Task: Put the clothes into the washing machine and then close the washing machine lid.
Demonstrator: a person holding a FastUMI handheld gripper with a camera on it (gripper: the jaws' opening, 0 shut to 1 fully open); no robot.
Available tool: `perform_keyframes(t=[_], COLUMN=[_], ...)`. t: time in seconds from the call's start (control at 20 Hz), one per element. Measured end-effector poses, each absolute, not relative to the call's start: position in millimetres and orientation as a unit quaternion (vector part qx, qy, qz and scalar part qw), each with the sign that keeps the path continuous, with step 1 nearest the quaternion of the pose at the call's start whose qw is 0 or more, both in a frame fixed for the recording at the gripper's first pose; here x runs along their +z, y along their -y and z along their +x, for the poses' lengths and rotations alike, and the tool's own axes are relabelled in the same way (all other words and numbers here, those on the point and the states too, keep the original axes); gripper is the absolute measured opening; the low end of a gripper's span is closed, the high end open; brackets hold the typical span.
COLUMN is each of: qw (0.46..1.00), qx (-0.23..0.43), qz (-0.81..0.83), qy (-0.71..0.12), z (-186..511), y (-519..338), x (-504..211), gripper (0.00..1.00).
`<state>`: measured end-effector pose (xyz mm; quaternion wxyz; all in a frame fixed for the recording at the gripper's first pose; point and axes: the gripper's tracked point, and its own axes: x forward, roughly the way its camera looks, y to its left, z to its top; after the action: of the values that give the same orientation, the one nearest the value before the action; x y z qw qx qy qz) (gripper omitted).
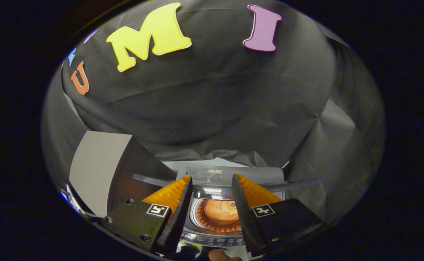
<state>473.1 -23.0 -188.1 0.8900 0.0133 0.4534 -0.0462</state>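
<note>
Black cloth forms the booth's wall (212, 108), creased and folded, rising behind and around the washing machine (215, 221). Left of the washing machine stands a grey box-like panel (97, 170), one pale face catching the light and its darker side turned toward the machine. The washing machine is a small toy-sized top loader with a silvery body. Its clear lid (230, 175) stands raised at the back, above the round drum opening. Inside the drum lies an orange-looking bundle, the clothes (221, 212), already in the tub. A strip of small controls (215, 240) runs along the machine's near edge; the markings there are too small to read.

The claw (212, 206) hangs over the washing machine with its fingers spread apart, one on each side of the drum opening, gripping nothing. Each finger carries a small square black-and-white marker (158, 210) on its base; these hold coded patterns, not readable words.
</note>
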Motion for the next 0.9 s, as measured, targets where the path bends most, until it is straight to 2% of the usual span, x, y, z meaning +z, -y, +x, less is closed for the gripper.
perform_keyframes(t=[0.7, 0.9], qw=[0.879, 0.870], qx=[-0.071, -0.072], qz=[0.000, -0.006], qy=[-0.471, -0.488], z=[427, 405], y=[14, 12], x=[-199, -207], gripper=[0.70, 0.66])
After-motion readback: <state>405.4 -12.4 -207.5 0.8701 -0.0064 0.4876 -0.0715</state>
